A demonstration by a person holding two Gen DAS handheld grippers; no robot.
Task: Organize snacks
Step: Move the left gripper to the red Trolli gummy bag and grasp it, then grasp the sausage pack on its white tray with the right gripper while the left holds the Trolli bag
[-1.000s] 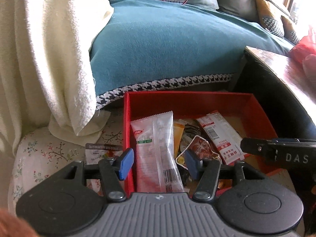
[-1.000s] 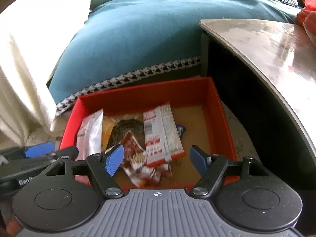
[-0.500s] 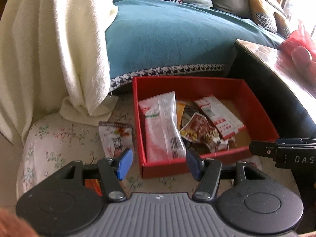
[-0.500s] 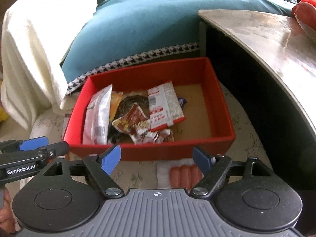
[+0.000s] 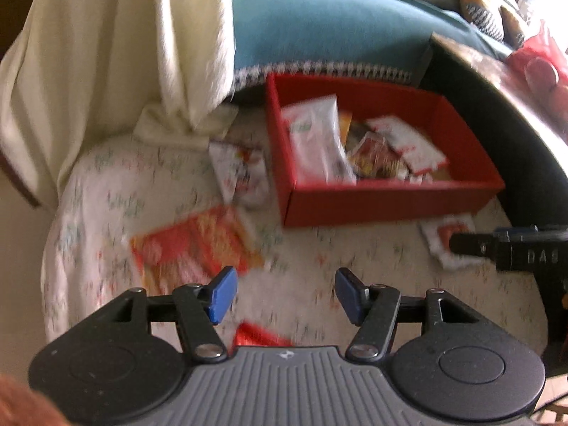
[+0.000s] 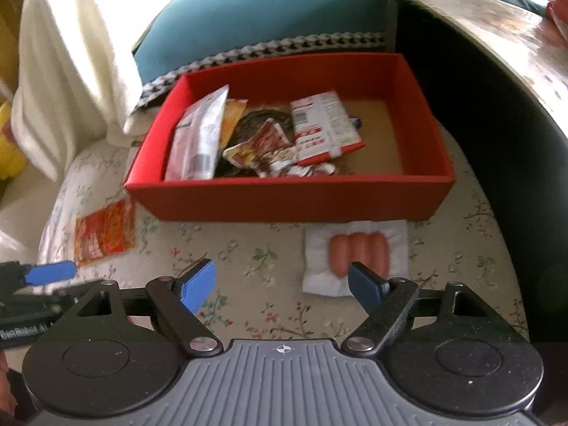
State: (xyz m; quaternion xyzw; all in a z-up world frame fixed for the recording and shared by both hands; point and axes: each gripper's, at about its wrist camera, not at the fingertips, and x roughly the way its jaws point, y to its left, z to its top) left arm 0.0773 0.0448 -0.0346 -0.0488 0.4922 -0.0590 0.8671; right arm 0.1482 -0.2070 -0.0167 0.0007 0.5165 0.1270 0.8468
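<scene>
A red box [image 6: 291, 197] [image 5: 390, 202] sits on a floral cushion and holds several snack packets. A sausage pack [image 6: 356, 255] lies in front of the box, just beyond my right gripper [image 6: 282, 284], which is open and empty. An orange-red packet [image 5: 193, 245] [image 6: 104, 232] lies left of the box, ahead of my open, empty left gripper [image 5: 282, 293]. A white packet [image 5: 239, 174] lies against the box's left side. A red packet edge [image 5: 259, 335] shows under the left gripper.
A cream blanket [image 5: 117, 53] hangs at the left. A teal sofa cushion [image 6: 266, 14] lies behind the box. A dark round table [image 6: 497, 53] stands at the right, close to the box. The floral cushion [image 6: 248, 259] edge curves away at the left.
Both grippers have pulled back and up from the box. The packets in front of and left of the box have come into view. Both stay open.
</scene>
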